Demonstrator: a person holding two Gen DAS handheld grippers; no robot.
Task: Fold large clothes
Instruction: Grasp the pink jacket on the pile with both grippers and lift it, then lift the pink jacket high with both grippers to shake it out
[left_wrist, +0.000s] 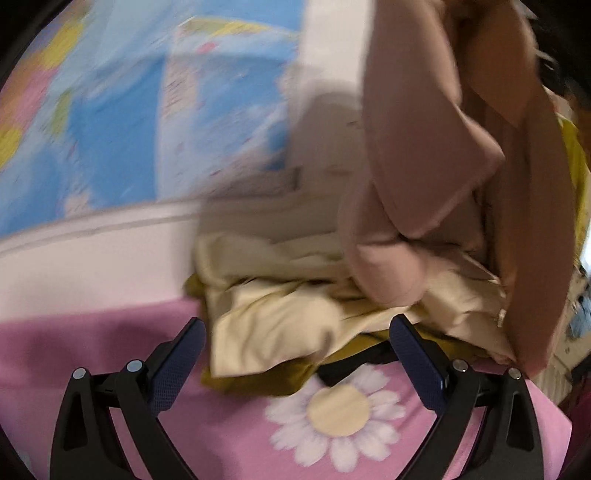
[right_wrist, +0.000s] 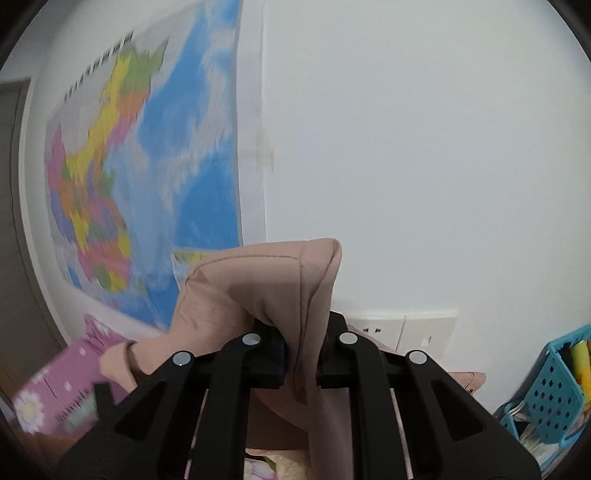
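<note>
The right gripper (right_wrist: 300, 354) is clamped on a fold of the dusty-pink garment (right_wrist: 258, 295), whose cloth bunches above the jaws and hangs down between the black arms, raised in front of a white wall (right_wrist: 424, 147) with a map (right_wrist: 147, 166) to the left. The left gripper (left_wrist: 297, 354) stands wide apart and empty, touching nothing, above the pink flowered bedspread (left_wrist: 332, 410). From the left wrist, the pink garment (left_wrist: 424, 147) dangles at upper right, well beyond the left fingers, its lower end brushing a heap of cream and mustard clothes (left_wrist: 280, 306). Only the right wrist shows a wall socket (right_wrist: 376, 328) and a blue basket (right_wrist: 554, 387).
</note>
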